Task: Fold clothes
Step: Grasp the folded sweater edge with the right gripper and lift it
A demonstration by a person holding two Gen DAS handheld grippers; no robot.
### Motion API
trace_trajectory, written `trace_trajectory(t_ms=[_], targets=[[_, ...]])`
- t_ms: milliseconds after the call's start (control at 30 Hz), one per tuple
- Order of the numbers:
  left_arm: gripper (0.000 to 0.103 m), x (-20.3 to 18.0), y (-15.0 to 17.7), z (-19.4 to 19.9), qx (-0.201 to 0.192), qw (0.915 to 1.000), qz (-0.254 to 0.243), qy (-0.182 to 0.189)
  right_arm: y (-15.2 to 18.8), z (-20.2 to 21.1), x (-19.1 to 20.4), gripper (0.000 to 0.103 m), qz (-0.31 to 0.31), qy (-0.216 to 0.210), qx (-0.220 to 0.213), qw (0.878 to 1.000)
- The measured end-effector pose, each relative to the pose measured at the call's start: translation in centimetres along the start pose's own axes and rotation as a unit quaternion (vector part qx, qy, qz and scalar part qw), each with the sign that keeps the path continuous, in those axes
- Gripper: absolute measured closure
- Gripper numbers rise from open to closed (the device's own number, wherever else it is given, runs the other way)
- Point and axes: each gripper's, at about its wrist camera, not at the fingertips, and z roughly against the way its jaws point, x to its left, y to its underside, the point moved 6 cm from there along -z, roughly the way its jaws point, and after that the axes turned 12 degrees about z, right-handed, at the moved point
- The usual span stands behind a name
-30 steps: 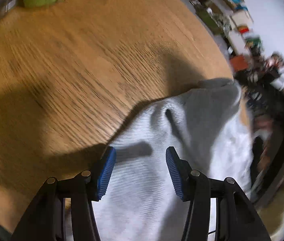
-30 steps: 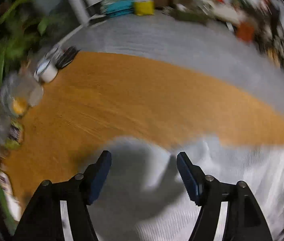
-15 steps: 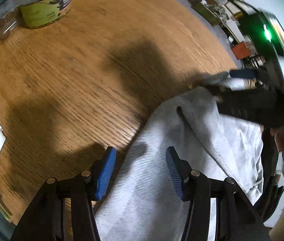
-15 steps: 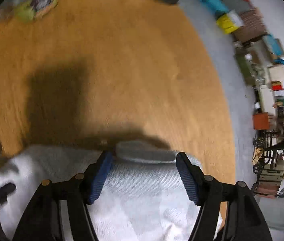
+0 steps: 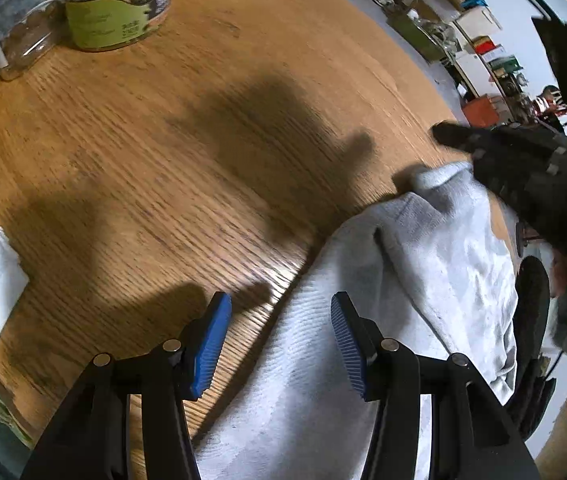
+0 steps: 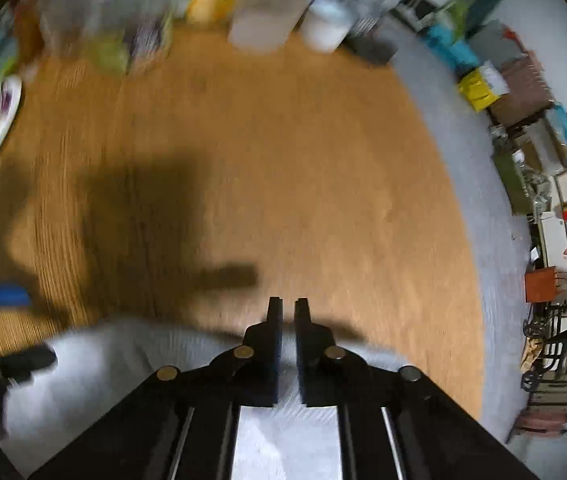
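Nearest me, the left gripper (image 5: 279, 336) hangs half open over the near edge of the white garment (image 5: 411, 280), gripping nothing. The garment lies rumpled on the wooden table (image 5: 203, 140). At its far edge the right gripper (image 6: 288, 312) has its jaws nearly together; whether cloth is pinched I cannot tell. Beyond stand 1 green-labelled jar (image 5: 119, 12) and other containers.

Oak-grain table (image 5: 211, 128); pale floor (image 6: 455, 168), cluttered boxes (image 6: 523, 92) along wall.
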Motion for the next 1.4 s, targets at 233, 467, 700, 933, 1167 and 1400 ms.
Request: trace_trajectory(t_ms=[233,467,700,933,1167,1400], targets=[[0.05,0.4,-0.2,-0.1,-0.001,1.0,0.009,-0.003,1.3,-2.9,1.9,0.043,-0.042,-0.035,0.144,0.988],[0.05,0.3,-0.2,0.3,0.006,0.9999,0.003,0.007,1.9,-4.7,2.4,0.062,-0.121,0.007,0.189,0.975],[0.05,1.2,-0.6,0.5,0.003,0.9999,0.013,0.006,2.3,-4.3,-1.0,0.103,-0.221,0.002,0.173,0.96],[0.05,1.0,-0.5,0.4,0.007,0.9999,0.008,0.007,3.2,-2.1,-2.3,0.095,-0.246,-0.011,0.138,0.959],[0.05,0.9,-0.4,0.3,0.008,0.9999,0.006,0.008,3.9,-3.7,-1.8,0.063,-0.189,0.006,0.174,0.966],[0.05,1.2,-0.8,0.1,0.005,0.9999,0.015,0.003,5.0,-4.4,-1.3,0.069,-0.147,0.058,0.219,0.963]])
